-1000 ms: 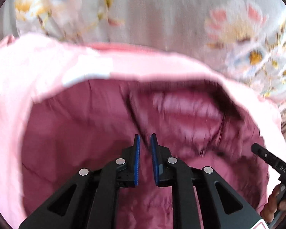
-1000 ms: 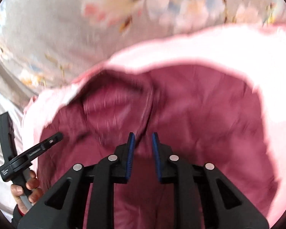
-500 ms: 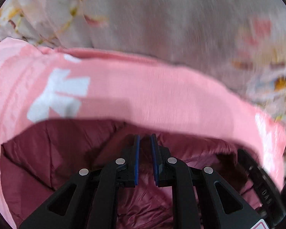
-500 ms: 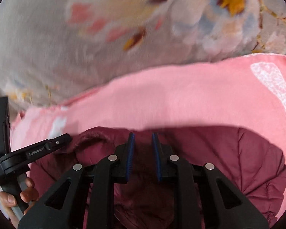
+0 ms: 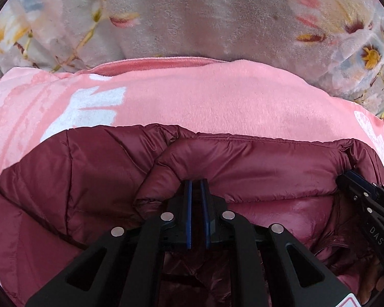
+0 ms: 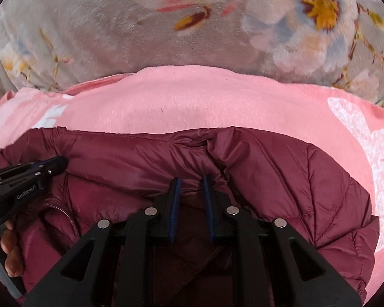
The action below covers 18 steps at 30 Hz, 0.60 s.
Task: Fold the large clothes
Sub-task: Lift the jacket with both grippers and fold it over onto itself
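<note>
Jacket (image 5: 89, 192) on folded garment (image 5: 217, 97); both on blanket (image 5: 204, 20) behind.

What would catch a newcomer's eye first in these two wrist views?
The shiny maroon quilted puffer jacket fills the lower half of both views, its folded edge pinched in the left claw and the right claw. Under it lies a plush pink blanket with white print, and beyond that a grey floral bedspread.

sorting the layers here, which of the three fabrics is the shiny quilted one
The maroon puffer jacket, clamped by both hand-held grippers. The pink blanket under it is matte plush; the floral blanket beyond is pale grey.
</note>
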### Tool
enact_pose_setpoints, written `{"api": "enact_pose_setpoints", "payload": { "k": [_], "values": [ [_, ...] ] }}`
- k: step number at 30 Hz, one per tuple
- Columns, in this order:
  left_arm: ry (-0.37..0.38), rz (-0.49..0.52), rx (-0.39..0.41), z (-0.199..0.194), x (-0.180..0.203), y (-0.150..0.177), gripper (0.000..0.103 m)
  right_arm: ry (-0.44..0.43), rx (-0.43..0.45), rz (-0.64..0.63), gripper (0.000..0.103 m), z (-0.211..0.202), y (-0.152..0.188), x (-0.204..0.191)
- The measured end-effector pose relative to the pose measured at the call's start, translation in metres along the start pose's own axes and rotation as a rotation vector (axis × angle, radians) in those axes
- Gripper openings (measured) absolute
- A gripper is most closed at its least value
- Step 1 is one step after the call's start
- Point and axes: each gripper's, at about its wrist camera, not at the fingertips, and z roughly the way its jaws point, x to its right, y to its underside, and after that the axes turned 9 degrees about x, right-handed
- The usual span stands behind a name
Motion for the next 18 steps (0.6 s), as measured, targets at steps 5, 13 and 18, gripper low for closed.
{"api": "enact_pose_setpoints", "payload": {
  "k": [5,13,18],
  "values": [
    [-0.043,0.047,0.019,0.0,0.012,-0.002,0.011,0.048,0.005,-0.057,0.018,0.002,0.001,-0.01],
    [-0.069,0.069,0.026,-0.002,0.016,-0.002,0.011,0.037,0.006,-0.044,0.018,0.003,0.001,-0.009],
    [-0.075,0.074,0.027,-0.002,0.017,-0.002,0.011,0.034,0.007,-0.039,0.018,0.002,0.002,-0.008]
  ]
}}
